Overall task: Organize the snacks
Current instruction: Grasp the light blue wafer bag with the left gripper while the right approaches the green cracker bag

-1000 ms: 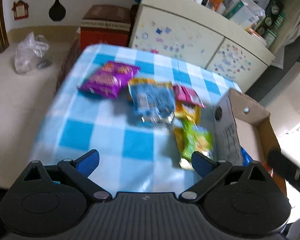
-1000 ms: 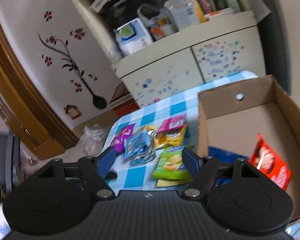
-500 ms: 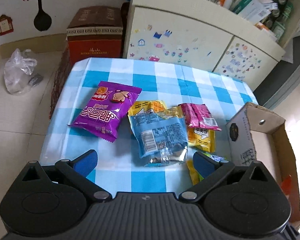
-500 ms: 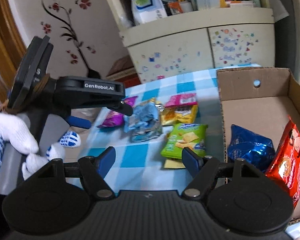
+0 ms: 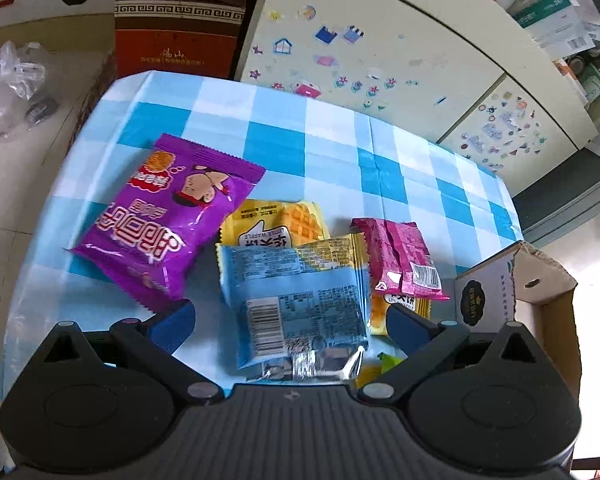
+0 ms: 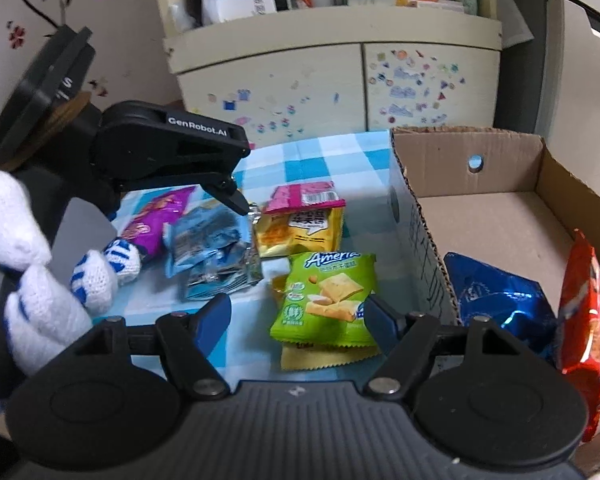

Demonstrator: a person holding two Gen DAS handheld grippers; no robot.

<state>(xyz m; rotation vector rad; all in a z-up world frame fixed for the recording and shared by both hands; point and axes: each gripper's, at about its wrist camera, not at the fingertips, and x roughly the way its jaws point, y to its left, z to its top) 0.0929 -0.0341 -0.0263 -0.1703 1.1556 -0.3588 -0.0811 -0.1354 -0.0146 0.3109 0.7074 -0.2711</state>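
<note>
Left gripper (image 5: 288, 322) – jaws wide, empty – straddles the light-blue packet (image 5: 296, 300) directly below; right gripper (image 6: 296, 316), likewise open, hangs over the green packet (image 6: 326, 294)

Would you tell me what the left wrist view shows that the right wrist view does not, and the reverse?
Left wrist only: the red carton and plastic bag on the floor.
Right wrist only: the green packet, the blue bag and red bag inside the box, and a gloved hand.
Both: the purple packet, light blue packet, pink packet and checked cloth.
</note>
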